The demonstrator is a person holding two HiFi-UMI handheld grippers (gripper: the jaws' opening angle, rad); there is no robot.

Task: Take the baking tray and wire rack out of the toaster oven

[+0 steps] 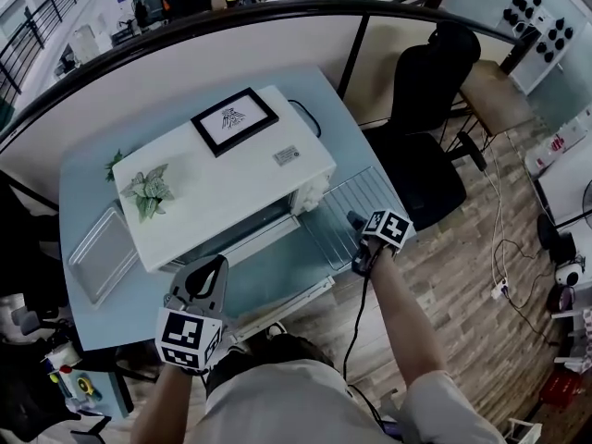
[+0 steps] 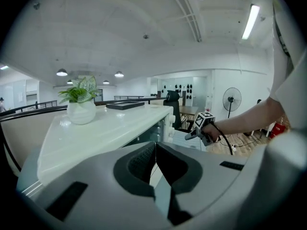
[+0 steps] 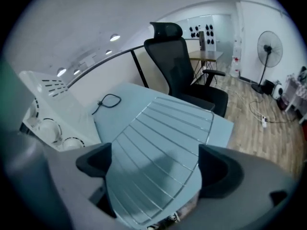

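One rack corner behind right claw

one toaster oven; one wire rack; one baking tray

I see the toaster oven in the middle of the counter, its door open. The wire rack lies at the right edge beneath my right gripper; the baking tray sits at the left edge.

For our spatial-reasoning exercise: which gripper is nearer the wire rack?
Right. The right gripper hangs open just over the wire rack; the left gripper, shut, is at the front of the oven, well clear of it.
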